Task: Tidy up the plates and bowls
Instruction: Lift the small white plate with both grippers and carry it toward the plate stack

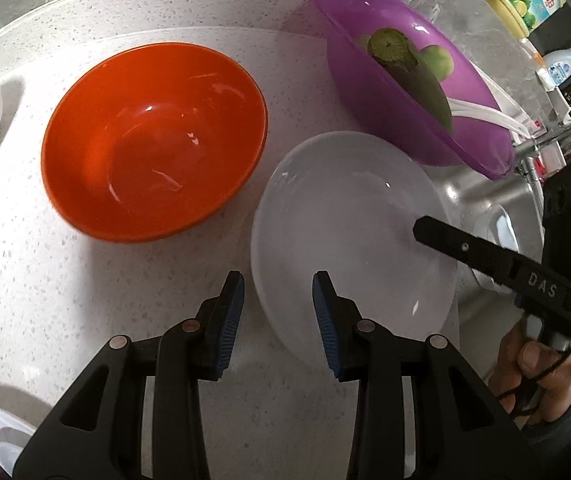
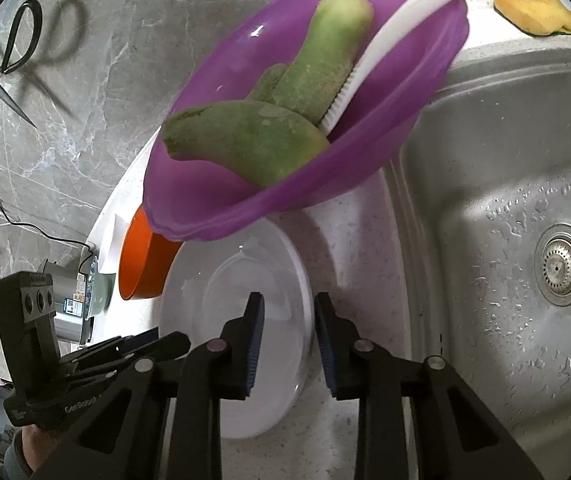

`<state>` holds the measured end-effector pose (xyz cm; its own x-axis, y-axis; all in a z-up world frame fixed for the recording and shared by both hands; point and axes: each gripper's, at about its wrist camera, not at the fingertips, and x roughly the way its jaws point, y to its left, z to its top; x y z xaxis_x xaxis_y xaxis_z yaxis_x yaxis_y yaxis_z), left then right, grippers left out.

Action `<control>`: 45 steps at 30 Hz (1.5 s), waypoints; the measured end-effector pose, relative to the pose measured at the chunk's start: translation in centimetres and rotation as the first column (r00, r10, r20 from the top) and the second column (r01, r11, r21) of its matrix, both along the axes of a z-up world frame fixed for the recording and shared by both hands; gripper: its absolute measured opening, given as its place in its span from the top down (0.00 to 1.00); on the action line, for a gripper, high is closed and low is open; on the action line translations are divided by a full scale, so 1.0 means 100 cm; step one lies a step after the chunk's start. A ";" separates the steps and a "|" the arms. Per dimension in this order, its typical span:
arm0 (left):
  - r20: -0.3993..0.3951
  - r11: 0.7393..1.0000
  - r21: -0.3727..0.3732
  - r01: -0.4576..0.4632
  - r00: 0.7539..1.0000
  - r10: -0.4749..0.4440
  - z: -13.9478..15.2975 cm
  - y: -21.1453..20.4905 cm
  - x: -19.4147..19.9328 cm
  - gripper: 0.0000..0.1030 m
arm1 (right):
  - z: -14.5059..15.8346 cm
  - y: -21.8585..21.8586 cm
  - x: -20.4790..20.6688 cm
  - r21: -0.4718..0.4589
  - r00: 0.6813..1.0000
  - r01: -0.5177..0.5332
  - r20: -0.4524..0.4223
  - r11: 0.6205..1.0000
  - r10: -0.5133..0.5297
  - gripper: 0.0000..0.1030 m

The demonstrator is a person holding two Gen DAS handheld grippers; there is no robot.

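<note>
Three bowls: orange bowl (image 1: 153, 140), purple bowl (image 1: 413, 80), white bowl (image 1: 349, 240).

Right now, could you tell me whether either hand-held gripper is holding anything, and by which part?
Nothing is held. The left hand-held gripper and right hand-held gripper are both open, each straddling the white plate's rim without closing on it.

Bare counter (image 1: 45, 272) lies open in front of the orange bowl (image 1: 153, 140). The white plate (image 1: 349, 240) is hemmed in by that bowl, the purple bowl (image 1: 413, 92) and the sink (image 2: 505, 200).
</note>
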<state>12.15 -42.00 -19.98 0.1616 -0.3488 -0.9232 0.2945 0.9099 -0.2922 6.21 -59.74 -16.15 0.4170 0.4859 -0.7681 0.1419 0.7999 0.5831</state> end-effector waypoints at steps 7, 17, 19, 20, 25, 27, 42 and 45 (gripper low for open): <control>0.012 1.000 0.027 -0.004 1.000 0.004 -0.003 -0.001 0.008 0.89 | -0.001 0.000 -0.001 -0.041 1.000 -0.001 -0.014 0.999 0.000 0.86; 0.035 0.999 0.043 0.020 0.999 -0.021 0.000 0.007 -0.002 0.90 | 0.001 0.005 -0.005 -0.088 1.000 -0.012 -0.023 0.996 0.010 0.91; 0.044 0.999 0.049 0.023 0.999 -0.025 0.005 0.010 -0.008 0.90 | 0.002 0.007 -0.009 -0.087 1.000 -0.008 -0.027 0.996 0.006 0.91; 0.050 0.998 0.051 0.026 0.998 -0.028 0.008 0.010 -0.012 0.90 | 0.002 0.007 -0.011 -0.085 1.000 -0.007 -0.029 0.996 0.004 0.91; 0.064 0.999 0.039 0.033 0.997 -0.036 0.027 0.025 -0.035 0.90 | 0.017 0.016 -0.026 -0.082 1.000 -0.002 -0.014 0.997 0.001 0.91; 0.080 0.999 0.034 0.038 0.996 -0.041 0.040 0.033 -0.047 0.90 | 0.026 0.022 -0.033 -0.090 1.000 -0.006 -0.008 0.996 0.005 0.91; 0.124 0.995 0.029 -0.092 0.988 0.088 0.104 0.215 -0.159 0.90 | 0.082 0.160 -0.080 -0.081 0.969 -0.237 0.054 0.968 0.242 0.91; 0.102 0.990 0.029 -0.139 0.986 0.135 0.097 0.262 -0.183 0.90 | 0.077 0.201 -0.086 -0.082 0.951 -0.303 0.039 0.950 0.306 0.91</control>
<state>-6.14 -15.85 -10.27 0.2970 -0.2835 -0.9118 0.1919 0.9532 -0.2338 -2.37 -39.64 -8.41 0.2977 0.5381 -0.7886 -0.1436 0.8419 0.5203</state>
